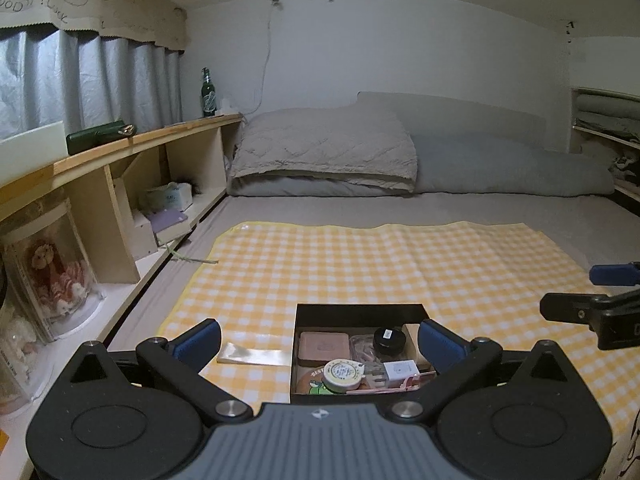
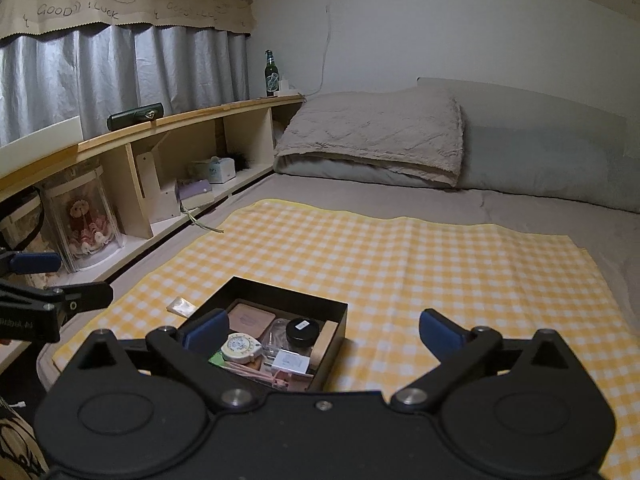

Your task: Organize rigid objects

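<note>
A black open box (image 1: 360, 314) (image 2: 280, 296) sits on a yellow checked cloth (image 1: 360, 260) (image 2: 420, 264) spread over the bed. In it lie a pink square compact (image 1: 324, 346) (image 2: 250, 318), a black jar (image 1: 388, 338) (image 2: 302, 332), a round tape measure (image 1: 342, 374) (image 2: 240, 348) and a white charger (image 1: 400, 372) (image 2: 290, 362). My left gripper (image 1: 320, 342) (image 2: 44, 276) hovers open just short of the box, nothing between its blue pads. My right gripper (image 2: 324, 334) (image 1: 588, 292) is open wide and empty, with its left finger over the box's near corner.
A clear plastic strip (image 1: 256, 356) (image 2: 180, 304) lies on the cloth left of the box. A wooden shelf (image 1: 120, 148) runs along the left wall with a green bottle (image 1: 207, 94) and a green case (image 1: 100, 136). Pillows (image 1: 328, 148) lie at the head.
</note>
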The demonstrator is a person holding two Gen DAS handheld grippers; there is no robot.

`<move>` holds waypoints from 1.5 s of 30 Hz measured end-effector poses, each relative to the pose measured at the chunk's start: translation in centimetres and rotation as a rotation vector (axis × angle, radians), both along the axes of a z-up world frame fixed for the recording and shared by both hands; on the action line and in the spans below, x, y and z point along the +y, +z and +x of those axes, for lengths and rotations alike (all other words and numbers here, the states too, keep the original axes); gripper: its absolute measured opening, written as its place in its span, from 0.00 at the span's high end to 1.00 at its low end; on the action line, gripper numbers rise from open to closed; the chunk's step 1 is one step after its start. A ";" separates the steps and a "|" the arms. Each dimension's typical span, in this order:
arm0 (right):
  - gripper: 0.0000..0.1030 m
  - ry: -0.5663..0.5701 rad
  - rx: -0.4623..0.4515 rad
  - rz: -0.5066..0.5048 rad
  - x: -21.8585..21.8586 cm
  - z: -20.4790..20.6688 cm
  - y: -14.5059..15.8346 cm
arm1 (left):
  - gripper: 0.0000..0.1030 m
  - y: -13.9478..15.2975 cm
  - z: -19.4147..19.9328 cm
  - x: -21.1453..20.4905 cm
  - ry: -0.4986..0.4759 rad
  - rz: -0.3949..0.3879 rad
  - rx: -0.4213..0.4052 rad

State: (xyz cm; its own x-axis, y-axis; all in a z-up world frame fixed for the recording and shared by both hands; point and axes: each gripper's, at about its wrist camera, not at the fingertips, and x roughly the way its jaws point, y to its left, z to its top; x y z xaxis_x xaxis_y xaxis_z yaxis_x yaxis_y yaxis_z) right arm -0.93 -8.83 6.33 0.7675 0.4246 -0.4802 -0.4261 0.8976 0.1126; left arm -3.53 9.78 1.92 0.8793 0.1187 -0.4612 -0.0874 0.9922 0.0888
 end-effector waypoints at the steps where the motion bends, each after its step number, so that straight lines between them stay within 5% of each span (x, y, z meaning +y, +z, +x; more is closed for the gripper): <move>1: 0.00 -0.002 -0.003 -0.002 0.0 -0.1 -0.1 | 0.00 -0.1 0.0 0.0 0.004 -0.004 0.004; 45: 0.00 -0.014 -0.015 -0.010 -0.4 -0.7 -0.6 | 0.00 -0.4 -0.2 -0.5 -0.006 0.010 0.013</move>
